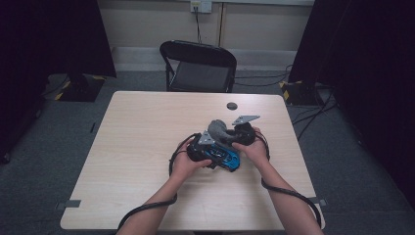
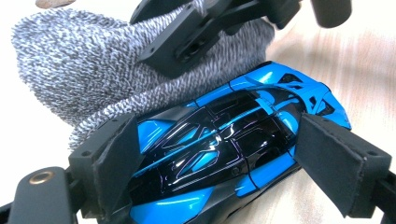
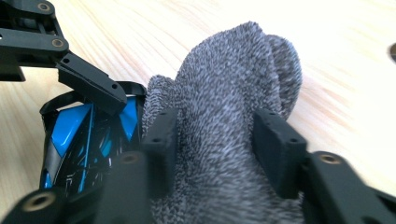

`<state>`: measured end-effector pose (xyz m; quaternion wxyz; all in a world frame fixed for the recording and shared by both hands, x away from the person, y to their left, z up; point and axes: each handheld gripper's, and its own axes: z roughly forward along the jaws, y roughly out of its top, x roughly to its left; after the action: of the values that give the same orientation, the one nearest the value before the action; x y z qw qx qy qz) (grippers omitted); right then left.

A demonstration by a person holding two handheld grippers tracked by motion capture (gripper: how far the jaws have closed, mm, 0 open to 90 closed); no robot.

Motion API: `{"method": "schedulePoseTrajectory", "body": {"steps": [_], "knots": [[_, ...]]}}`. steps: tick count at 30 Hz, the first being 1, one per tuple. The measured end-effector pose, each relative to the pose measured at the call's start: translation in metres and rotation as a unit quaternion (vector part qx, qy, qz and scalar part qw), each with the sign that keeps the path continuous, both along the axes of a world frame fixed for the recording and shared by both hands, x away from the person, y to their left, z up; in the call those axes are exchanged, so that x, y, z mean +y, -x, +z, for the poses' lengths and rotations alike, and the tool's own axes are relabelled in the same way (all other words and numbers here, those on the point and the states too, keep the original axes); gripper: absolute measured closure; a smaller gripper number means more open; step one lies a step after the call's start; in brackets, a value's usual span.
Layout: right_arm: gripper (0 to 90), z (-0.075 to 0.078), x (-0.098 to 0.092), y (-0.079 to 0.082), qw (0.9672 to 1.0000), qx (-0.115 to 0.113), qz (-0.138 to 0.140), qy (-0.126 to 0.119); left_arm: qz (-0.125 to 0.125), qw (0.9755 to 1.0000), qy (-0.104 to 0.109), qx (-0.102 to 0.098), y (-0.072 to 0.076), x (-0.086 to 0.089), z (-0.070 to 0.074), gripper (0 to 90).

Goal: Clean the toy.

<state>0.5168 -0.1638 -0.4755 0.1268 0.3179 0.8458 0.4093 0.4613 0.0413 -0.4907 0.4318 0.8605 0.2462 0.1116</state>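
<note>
Blue car (image 2: 224, 149) sat clamped in the left gripper (image 2: 219, 163); the right gripper (image 3: 215, 154), at its 1 o'clock, had its fingers apart around a grey sock (image 3: 224, 116).

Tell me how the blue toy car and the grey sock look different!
The toy car is hard, shiny, blue and black; the sock is soft, fuzzy, speckled grey. The car lies flat and keeps its shape between the left claw's pads; the sock is bunched up and floppy between the right claw's pads. Both sit together on the wooden table.
</note>
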Motion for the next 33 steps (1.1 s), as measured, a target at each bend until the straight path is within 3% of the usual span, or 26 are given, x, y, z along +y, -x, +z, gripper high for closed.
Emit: {"method": "schedulePoseTrajectory", "body": {"steps": [7,9,13,15,19,22,25,26,27,28,33], "knots": [[46.2,0.007,-0.010,0.007,1.0000,-0.003,-0.005,0.004,0.002,1.0000,-0.001,0.000,0.000,0.000,0.000,14.3],[55.4,0.001,-0.010,0.008,0.9999,0.010,0.004,0.012,0.003,1.0000,0.000,-0.002,0.001,0.000,0.000,14.4],[56.5,-0.008,-0.005,0.008,0.9993,0.010,-0.001,0.036,0.003,1.0000,0.002,-0.005,0.000,0.000,-0.001,14.4],[63.9,-0.013,0.000,0.006,0.9984,0.010,-0.004,0.056,0.002,1.0000,0.002,-0.005,0.000,0.000,-0.001,14.4],[73.3,-0.011,0.004,0.001,0.9971,0.022,-0.017,0.071,0.002,1.0000,0.002,-0.006,0.000,0.000,-0.001,14.5],[76.6,-0.004,0.011,-0.003,0.9984,0.010,-0.020,0.052,0.003,1.0000,0.005,-0.006,0.001,0.000,-0.002,14.5],[76.7,0.001,0.023,-0.006,0.9989,0.004,-0.005,0.045,0.004,1.0000,0.005,-0.007,0.001,0.000,-0.002,14.5],[76.6,-0.004,0.033,-0.007,0.9978,0.012,0.012,0.064,0.004,1.0000,0.005,-0.006,0.001,0.000,-0.002,14.5],[76.6,-0.004,0.033,-0.007,0.9978,0.012,0.012,0.064,0.004,1.0000,0.005,-0.006,0.001,0.000,-0.002,14.7],[76.7,-0.009,0.040,-0.007,0.9956,0.007,0.024,0.090,0.004,1.0000,0.005,-0.007,0.001,0.001,-0.002,14.8],[77.1,-0.009,0.035,-0.006,0.9955,0.010,0.031,0.089,0.004,0.9999,0.005,-0.009,0.001,0.001,-0.002,16.1]]}}
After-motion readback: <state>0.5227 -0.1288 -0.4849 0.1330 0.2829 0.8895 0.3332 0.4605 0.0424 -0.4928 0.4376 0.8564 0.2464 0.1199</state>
